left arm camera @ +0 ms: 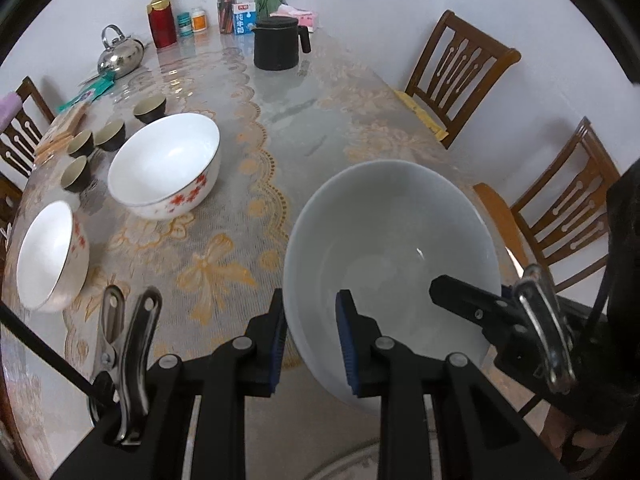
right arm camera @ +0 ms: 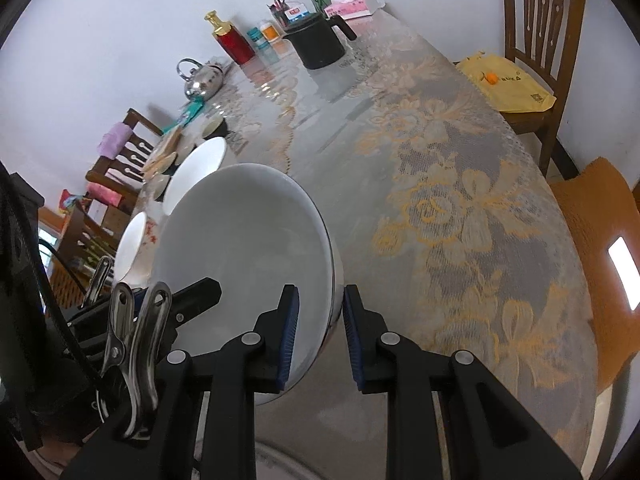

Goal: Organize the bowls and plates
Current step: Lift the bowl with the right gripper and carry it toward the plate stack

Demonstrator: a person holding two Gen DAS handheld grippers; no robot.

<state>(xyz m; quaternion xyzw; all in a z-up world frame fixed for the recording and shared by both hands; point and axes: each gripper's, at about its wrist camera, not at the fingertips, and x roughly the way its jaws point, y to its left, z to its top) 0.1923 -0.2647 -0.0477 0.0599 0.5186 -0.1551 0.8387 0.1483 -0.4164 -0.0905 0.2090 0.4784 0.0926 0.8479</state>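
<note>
In the left wrist view, your left gripper (left arm camera: pixel 311 340) is clamped on the near rim of the big bowl (left arm camera: pixel 394 240), one pad inside, one outside; the flowered bowl (left arm camera: pixel 164 166) sits well to its left, a smaller bowl (left arm camera: pixel 50 254) nearer still. In the right wrist view, your right gripper (right arm camera: pixel 320 338) pinches the big bowl's (right arm camera: pixel 244 252) opposite rim. You appear to be carrying it two-handed; next, probably bring it level beside the flowered bowl without tipping.
</note>
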